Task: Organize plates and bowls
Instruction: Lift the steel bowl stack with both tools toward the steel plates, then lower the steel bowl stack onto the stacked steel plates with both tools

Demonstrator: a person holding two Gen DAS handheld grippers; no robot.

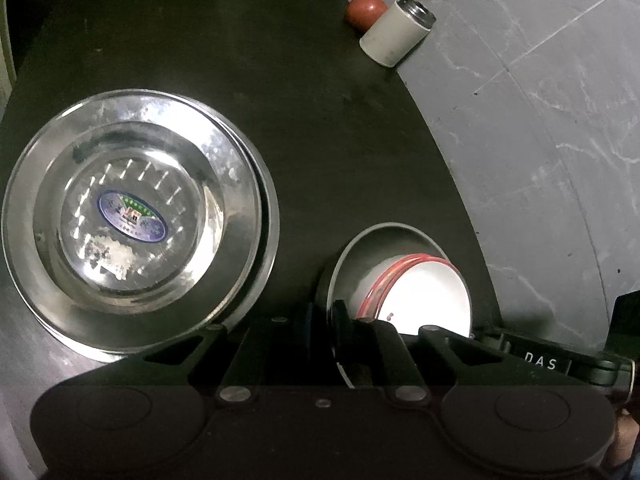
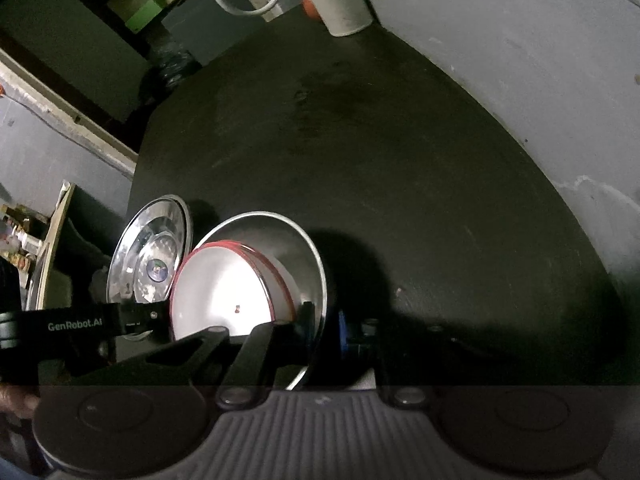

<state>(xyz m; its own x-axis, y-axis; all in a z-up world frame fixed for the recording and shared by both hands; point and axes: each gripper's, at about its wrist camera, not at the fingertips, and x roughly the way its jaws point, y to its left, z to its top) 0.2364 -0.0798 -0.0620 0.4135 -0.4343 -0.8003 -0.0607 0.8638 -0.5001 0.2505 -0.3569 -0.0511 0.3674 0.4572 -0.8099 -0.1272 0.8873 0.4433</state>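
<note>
The left gripper [image 1: 338, 320] pinches the rim of the steel bowl [image 1: 384, 240], which holds a white red-rimmed bowl [image 1: 428, 296]. The right gripper [image 2: 324, 320] clamps the steel bowl's near rim too. Left of them sit stacked steel plates [image 1: 136, 220].

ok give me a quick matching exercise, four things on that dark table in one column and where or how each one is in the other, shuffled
Things:
1. steel plate
2. white bowl
3. red ball
4. white can

Places or states:
A. lying on its side at the table's far edge
B. nested inside a steel bowl
C. has an oval sticker in the middle
D. tucked right behind the can

Pairs: 1-C, 2-B, 3-D, 4-A
</note>
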